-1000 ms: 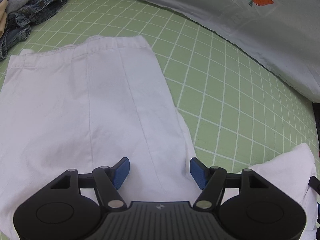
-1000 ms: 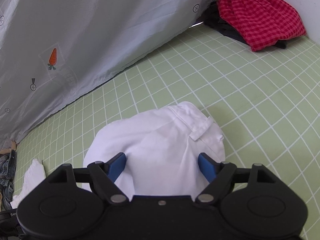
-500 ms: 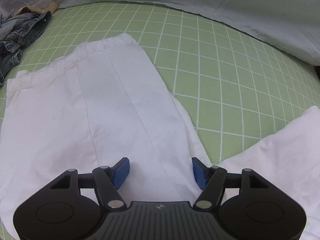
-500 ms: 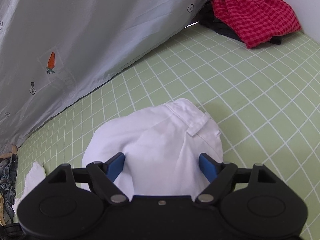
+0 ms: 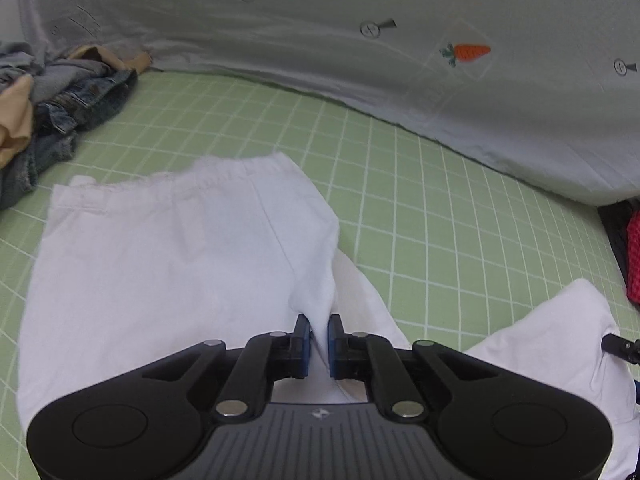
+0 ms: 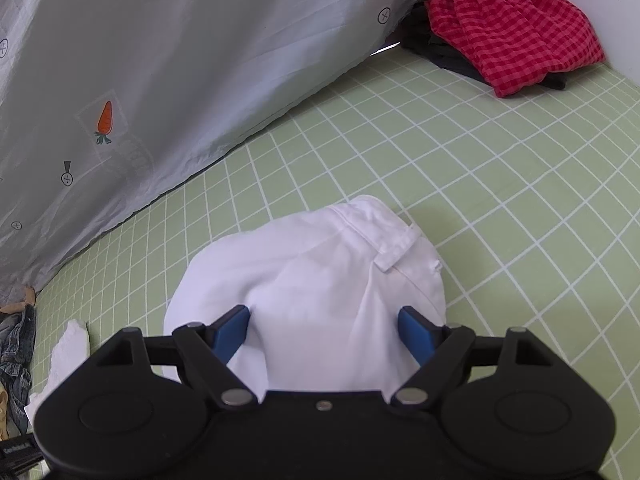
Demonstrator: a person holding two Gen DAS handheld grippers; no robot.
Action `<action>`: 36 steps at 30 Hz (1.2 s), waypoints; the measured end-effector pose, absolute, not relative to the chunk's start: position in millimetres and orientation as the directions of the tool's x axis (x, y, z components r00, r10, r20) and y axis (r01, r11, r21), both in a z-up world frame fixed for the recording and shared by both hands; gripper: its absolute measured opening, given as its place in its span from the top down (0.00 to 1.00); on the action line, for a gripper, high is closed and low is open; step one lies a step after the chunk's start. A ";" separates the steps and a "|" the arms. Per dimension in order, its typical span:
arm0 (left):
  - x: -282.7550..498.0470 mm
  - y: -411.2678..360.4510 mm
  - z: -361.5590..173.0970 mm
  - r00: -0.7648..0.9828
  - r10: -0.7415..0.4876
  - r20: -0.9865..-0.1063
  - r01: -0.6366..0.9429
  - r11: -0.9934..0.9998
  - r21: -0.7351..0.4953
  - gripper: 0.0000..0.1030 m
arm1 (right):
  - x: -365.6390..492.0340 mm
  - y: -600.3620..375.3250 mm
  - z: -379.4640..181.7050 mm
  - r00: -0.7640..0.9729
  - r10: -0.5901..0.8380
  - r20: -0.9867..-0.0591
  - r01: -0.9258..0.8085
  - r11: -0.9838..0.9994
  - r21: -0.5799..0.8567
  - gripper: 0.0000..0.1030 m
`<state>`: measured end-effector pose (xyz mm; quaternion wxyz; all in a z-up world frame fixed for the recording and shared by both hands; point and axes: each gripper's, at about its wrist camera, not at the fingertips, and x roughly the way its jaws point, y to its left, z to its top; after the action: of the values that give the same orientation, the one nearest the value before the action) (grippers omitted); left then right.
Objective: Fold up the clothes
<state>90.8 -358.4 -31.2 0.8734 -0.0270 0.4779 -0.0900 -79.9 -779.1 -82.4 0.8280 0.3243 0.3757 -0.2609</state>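
- Where the left gripper point(image 5: 319, 336) meets the white trousers point(image 5: 168, 264), its blue fingers point(image 5: 303, 340) are nearly closed on a pinched ridge of the cloth, low in the middle of the left wrist frame; the gripper body hides how far the fold runs beneath it.
- The trousers lie spread on the green checked mat point(image 5: 440, 216), hem end toward the upper middle; their lower left part is cut off by the frame edge and the gripper.
- The right gripper point(image 6: 325, 332) stands wide open, one blue finger point(image 6: 232, 330) on each side of the bunched waist end of the trousers point(image 6: 320, 272); whether the fingers touch the cloth cannot be told.
- A belt loop point(image 6: 396, 250) shows on the waistband; the rest of that end is hidden under the gripper.
- A grey sheet point(image 5: 360, 40) fills the top of the frame, printed with an orange carrot point(image 5: 466, 53) and small circled marks too small to read.
- A heap of jeans point(image 5: 60, 120) sits at the upper left, partly cut off.
- A red checked cloth point(image 6: 512, 32) lies on dark clothes at the upper right of the right wrist frame.
- No readable writing shows anywhere.
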 end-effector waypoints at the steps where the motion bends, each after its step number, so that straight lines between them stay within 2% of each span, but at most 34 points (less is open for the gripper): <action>1: 87.0 -351.5 -24.4 0.550 -0.162 -0.819 0.111 0.986 -0.121 0.91 | -80.0 -778.8 -82.4 0.582 -0.190 -0.791 0.675 0.656 0.339 0.21; 6: 50.6 -296.8 -2.6 0.607 -0.037 -0.794 -0.066 0.993 -0.097 0.92 | -83.3 -776.4 -81.5 0.584 -0.196 -0.788 0.671 0.663 0.332 0.21; 10: 14.4 -241.5 -13.9 0.554 0.056 -0.831 -0.246 0.964 -0.099 0.92 | -91.0 -773.2 -82.8 0.584 -0.199 -0.787 0.670 0.666 0.329 0.21; 13: -7.3 -199.1 -35.2 0.484 0.016 -0.875 -0.385 0.902 -0.197 0.91 | -97.0 -772.4 -84.2 0.584 -0.198 -0.787 0.675 0.656 0.336 0.21; 15: -12.7 -184.5 -41.2 0.488 -0.016 -0.873 -0.437 0.861 -0.260 0.89 | -99.9 -772.3 -83.5 0.586 -0.197 -0.786 0.678 0.650 0.342 0.21; 16: -13.2 -179.1 -42.9 0.493 -0.030 -0.870 -0.455 0.843 -0.287 0.87 | -100.7 -772.2 -82.6 0.585 -0.197 -0.786 0.679 0.648 0.343 0.21; 17: -13.2 -174.2 -44.7 0.497 -0.044 -0.866 -0.472 0.825 -0.313 0.80 | -101.5 -772.0 -81.6 0.585 -0.197 -0.786 0.680 0.647 0.344 0.21; 19: -7.1 -171.6 -49.8 0.489 -0.071 -0.870 -0.492 0.801 -0.342 0.67 | -102.3 -771.3 -79.2 0.584 -0.200 -0.787 0.683 0.645 0.343 0.21; 21: -2.1 -171.7 -53.3 0.484 -0.091 -0.870 -0.496 0.791 -0.359 0.63 | -102.9 -770.4 -77.1 0.582 -0.203 -0.787 0.685 0.643 0.341 0.20; 25: 6.4 -176.4 -57.8 0.480 -0.119 -0.869 -0.481 0.792 -0.375 0.62 | -110.4 -772.7 -72.1 0.580 -0.201 -0.789 0.705 0.610 0.363 0.19; 31: 12.3 -181.2 -60.5 0.466 -0.128 -0.875 -0.454 0.815 -0.361 0.70 | -134.8 -772.5 -62.7 0.605 -0.240 -0.759 0.729 0.550 0.407 0.19; 36: 12.1 -184.3 -59.9 0.468 -0.116 -0.876 -0.403 0.854 -0.328 0.71 | -167.3 -777.7 -59.7 0.607 -0.270 -0.747 0.757 0.484 0.439 0.19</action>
<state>12.1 -184.3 -59.9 0.8176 -0.2554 0.5084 0.0879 -167.3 -777.7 -59.7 0.8046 0.3950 0.3078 -0.3190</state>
